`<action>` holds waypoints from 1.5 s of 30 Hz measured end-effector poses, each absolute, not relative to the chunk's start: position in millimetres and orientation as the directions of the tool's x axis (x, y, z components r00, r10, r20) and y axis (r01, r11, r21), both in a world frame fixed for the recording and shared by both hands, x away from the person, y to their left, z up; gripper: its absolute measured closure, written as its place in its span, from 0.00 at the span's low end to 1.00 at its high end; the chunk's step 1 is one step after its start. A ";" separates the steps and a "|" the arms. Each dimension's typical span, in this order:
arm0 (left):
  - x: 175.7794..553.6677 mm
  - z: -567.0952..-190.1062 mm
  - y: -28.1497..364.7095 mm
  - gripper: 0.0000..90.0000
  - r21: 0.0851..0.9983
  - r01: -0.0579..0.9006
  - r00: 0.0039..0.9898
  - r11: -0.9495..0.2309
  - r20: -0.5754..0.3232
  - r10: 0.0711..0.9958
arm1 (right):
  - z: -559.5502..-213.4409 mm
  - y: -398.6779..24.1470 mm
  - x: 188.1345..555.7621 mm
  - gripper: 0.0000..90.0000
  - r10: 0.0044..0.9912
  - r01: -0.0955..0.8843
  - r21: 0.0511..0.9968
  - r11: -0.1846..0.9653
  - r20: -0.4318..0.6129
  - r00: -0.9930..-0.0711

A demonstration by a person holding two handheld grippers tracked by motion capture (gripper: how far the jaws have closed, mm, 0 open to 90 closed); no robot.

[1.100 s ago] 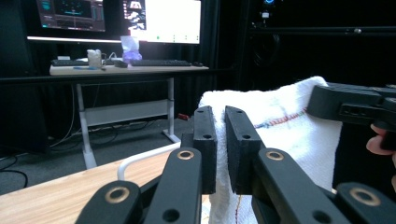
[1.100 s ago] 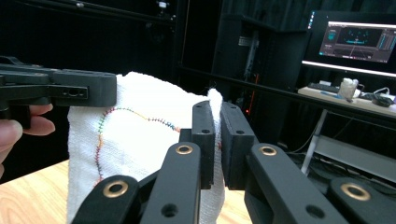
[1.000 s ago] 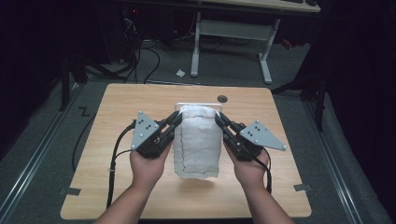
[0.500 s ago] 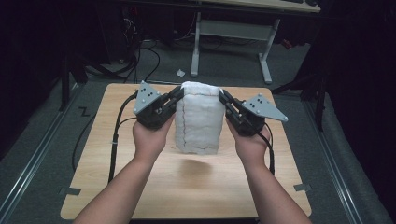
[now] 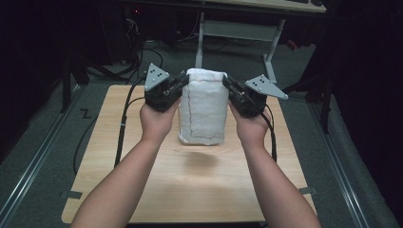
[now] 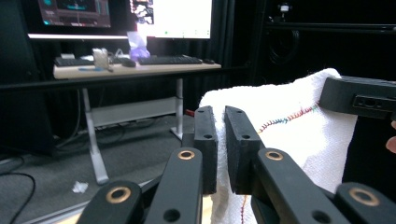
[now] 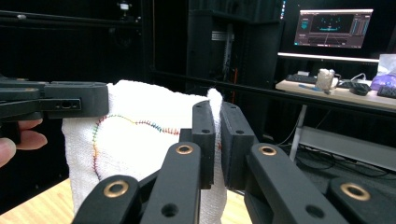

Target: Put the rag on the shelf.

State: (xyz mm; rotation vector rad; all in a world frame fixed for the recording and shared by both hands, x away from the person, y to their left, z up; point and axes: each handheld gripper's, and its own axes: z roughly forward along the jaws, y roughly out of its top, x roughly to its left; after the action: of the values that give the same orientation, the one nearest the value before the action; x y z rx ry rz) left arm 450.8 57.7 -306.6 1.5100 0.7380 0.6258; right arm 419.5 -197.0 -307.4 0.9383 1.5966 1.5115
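Note:
A white towel (image 5: 203, 107) with coloured stitching hangs upright above the wooden table (image 5: 142, 190), its lower edge clear of the tabletop. My left gripper (image 5: 183, 80) is shut on its top left corner and my right gripper (image 5: 227, 83) on its top right corner. In the left gripper view the jaws (image 6: 220, 121) stand nearly together against the towel (image 6: 289, 135), and the right gripper (image 6: 359, 95) shows beyond it. In the right gripper view the towel's edge (image 7: 135, 140) is pinched between the jaws (image 7: 218, 116), with the left gripper (image 7: 60, 105) and a person's fingers at the far corner.
The towel casts a faint shadow on the table (image 5: 199, 159) below it. A desk frame with white legs (image 5: 237, 28) stands beyond the table's far edge, and cables (image 5: 133, 52) lie on the floor at the back left. Monitors (image 6: 173, 18) glow behind.
Both hands have moved up and toward the table's far side with the towel held between them. The towel has come off the tabletop and now hangs free.

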 end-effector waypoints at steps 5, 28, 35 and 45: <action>467.9 -304.6 59.4 0.93 0.995 0.097 0.641 -0.017 -0.049 0.766 | -304.0 -194.3 436.7 0.95 0.893 0.043 0.997 0.059 -0.034 -0.449; 528.0 -307.7 54.2 0.93 0.982 0.185 0.632 -0.039 -0.088 0.770 | -306.8 -195.0 494.0 0.95 0.904 0.118 0.987 0.106 -0.046 -0.426; 548.3 -324.6 50.5 0.92 0.971 0.238 0.607 -0.024 -0.129 0.784 | -323.4 -194.6 517.5 0.95 0.908 0.168 0.976 0.140 -0.058 -0.416; 570.5 -357.9 52.1 0.92 0.926 0.371 0.582 -0.066 -0.176 0.794 | -345.4 -188.7 540.0 0.95 0.898 0.261 0.943 0.206 -0.076 -0.432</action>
State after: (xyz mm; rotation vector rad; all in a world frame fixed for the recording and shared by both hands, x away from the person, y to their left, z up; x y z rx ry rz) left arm 570.5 52.1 -357.9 1.6706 0.9826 0.4617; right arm 540.0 -188.7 -345.4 1.0801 1.8270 1.2395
